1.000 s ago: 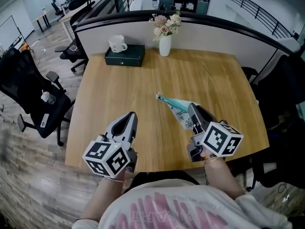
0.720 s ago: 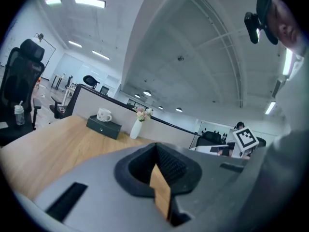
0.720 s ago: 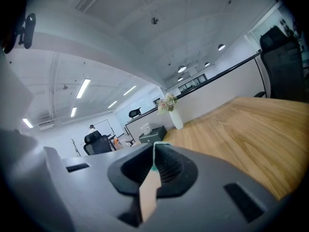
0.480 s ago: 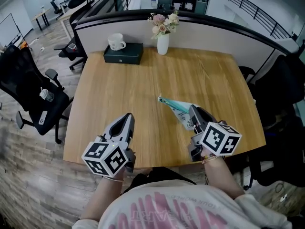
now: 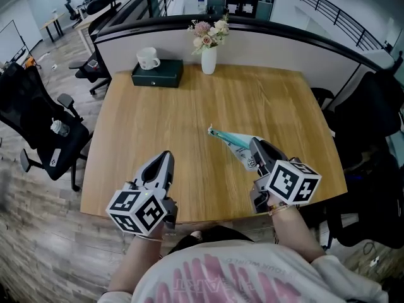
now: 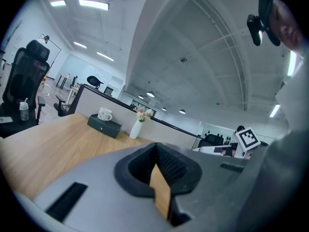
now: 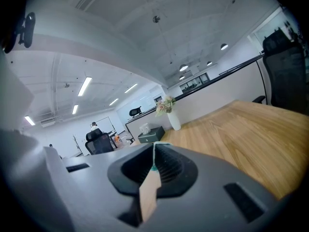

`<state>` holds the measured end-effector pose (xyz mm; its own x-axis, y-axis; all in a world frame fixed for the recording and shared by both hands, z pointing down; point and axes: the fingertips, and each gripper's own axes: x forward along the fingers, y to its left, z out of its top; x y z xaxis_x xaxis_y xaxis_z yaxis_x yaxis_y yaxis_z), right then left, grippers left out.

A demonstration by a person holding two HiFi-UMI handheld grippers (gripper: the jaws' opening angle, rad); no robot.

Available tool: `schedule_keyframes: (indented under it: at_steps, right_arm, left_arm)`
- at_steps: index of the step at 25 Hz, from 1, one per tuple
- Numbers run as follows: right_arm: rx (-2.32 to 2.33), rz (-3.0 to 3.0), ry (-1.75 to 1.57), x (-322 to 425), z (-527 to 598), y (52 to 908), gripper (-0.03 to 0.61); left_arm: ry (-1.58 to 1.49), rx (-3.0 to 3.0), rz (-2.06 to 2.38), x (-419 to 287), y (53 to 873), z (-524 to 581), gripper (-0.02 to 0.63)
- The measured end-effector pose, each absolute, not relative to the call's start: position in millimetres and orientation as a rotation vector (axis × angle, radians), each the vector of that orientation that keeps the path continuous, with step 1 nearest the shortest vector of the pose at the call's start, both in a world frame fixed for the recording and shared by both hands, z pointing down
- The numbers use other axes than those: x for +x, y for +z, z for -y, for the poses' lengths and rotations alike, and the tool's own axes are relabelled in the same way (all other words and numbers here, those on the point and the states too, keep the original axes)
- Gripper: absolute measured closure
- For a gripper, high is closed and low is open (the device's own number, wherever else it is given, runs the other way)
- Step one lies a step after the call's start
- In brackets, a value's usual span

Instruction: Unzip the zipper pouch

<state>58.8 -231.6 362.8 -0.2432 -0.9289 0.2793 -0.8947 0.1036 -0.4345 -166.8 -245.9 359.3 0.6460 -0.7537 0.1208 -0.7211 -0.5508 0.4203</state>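
Zipper pouch: the teal-and-white zipper pouch (image 5: 235, 142) sits right of centre in the head view, over the counter (image 5: 189, 112). Its pointed end aims to the upper left and its near end is in your right claw (image 5: 255, 145).
Right claw: pressed together on the zipper pouch; a teal sliver shows in the seam of the right claw (image 7: 154, 149) in its own view.
Left claw: your left claw (image 5: 166, 158) is at the lower left, well apart from the pouch. The left claw (image 6: 155, 146) is pressed together with nothing held.
Writing: dark print on the pouch beside your right claw is too small to read. The pink lettering on your shirt (image 5: 221, 273) is not legible. The marker cubes (image 5: 292, 183) carry black-and-white squares only.
Containers: at the top of the frame, a white mug (image 5: 148, 58) stands on a dark box (image 5: 157, 74); what it holds cannot be seen. Just to the right, a white vase (image 5: 208, 60) holds flowers (image 5: 210, 33).
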Motion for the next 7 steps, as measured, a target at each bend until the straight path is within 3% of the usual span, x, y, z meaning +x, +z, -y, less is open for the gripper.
schedule_keyframes:
  at_steps: [7]
  right_arm:
    - [-1.889, -2.307, -0.836, 65.6, 237.2, 361.3, 0.569]
  left_arm:
    - [-0.095, 2.423, 1.155, -157.4, 360.2, 247.3, 0.611]
